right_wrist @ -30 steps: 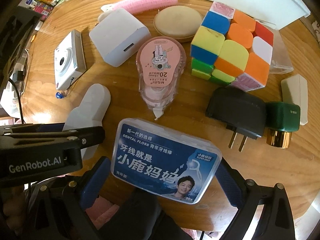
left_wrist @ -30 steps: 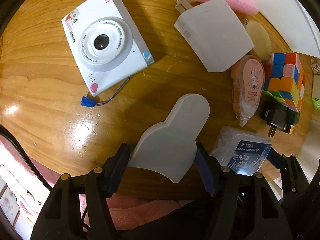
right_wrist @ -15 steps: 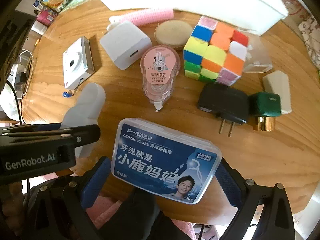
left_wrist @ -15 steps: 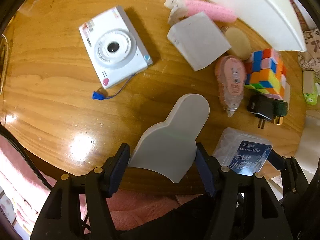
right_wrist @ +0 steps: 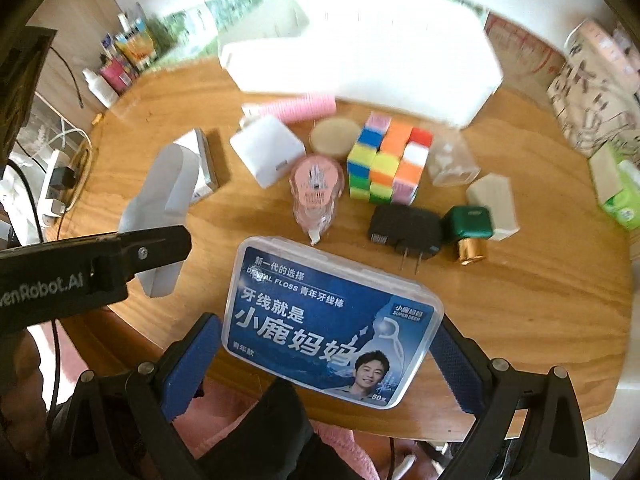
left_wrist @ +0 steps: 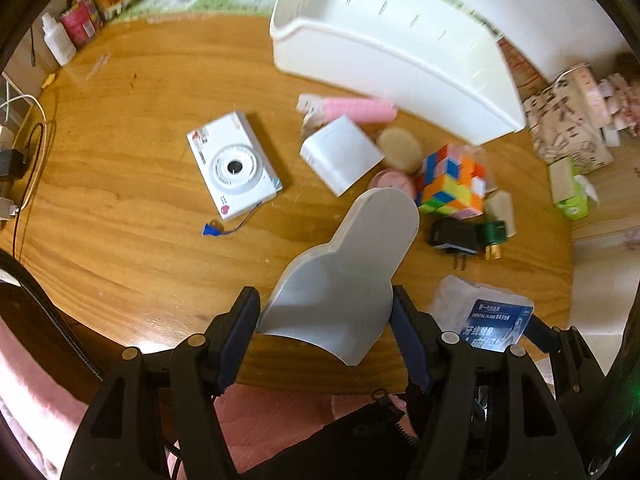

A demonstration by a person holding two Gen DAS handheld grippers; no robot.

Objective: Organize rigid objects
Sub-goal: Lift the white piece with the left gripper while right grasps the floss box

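Left tool [left_wrist: 324, 320] grips the white bottle-shaped case [left_wrist: 340, 280]; right tool [right_wrist: 328, 356] grips the dental floss box [right_wrist: 332, 320] (both above the tabletop [left_wrist: 120, 220]).

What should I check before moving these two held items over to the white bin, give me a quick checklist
1. Left gripper clamped on the grey flat piece: ok, both pads press on its sides.
2. Right gripper clamped on the dental floss box: ok.
3. Both items lifted off the table: ok.
4. White bin open at the top: ok, though its inside is hidden.
5. Path over the cube and pink roller clear: cannot tell.
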